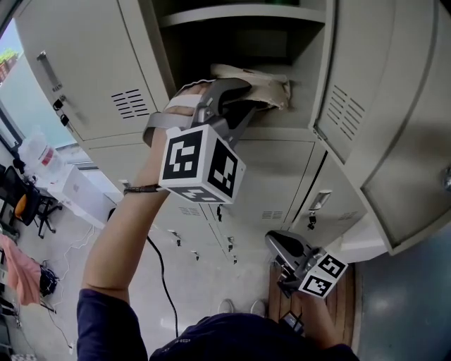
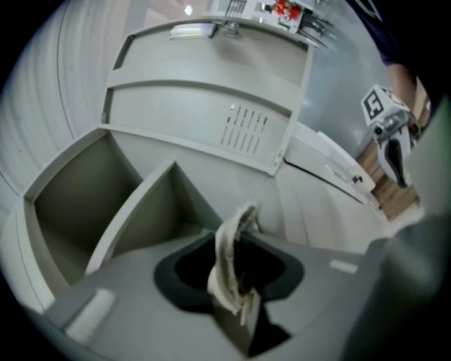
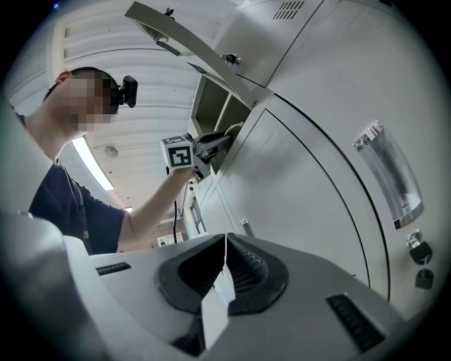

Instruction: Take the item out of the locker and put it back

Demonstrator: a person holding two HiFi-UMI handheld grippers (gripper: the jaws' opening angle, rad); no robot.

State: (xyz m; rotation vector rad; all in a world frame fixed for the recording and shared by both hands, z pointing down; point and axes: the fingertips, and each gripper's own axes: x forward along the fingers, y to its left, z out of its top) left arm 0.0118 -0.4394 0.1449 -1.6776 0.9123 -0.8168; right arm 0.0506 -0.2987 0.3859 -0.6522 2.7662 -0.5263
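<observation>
A cream cloth item (image 1: 262,86) lies on the floor of the open locker compartment (image 1: 296,116), hanging slightly over the front lip. My left gripper (image 1: 243,95) reaches level into that compartment. In the left gripper view the cloth (image 2: 227,271) stands as a crumpled strip between the jaws of the left gripper (image 2: 238,243), which are apart with dark gaps on both sides of it. My right gripper (image 1: 280,245) hangs low by the lower lockers, away from the cloth. The right gripper view shows the right gripper (image 3: 225,241) with jaw tips meeting and nothing between them.
The compartment's door (image 1: 77,63) stands swung open at the left; another open door (image 1: 373,106) juts out at the right. A shelf (image 1: 239,14) sits above the cloth. Closed lockers (image 1: 282,176) lie below. A black cable (image 1: 163,278) runs over the floor beside wooden boards (image 1: 347,303).
</observation>
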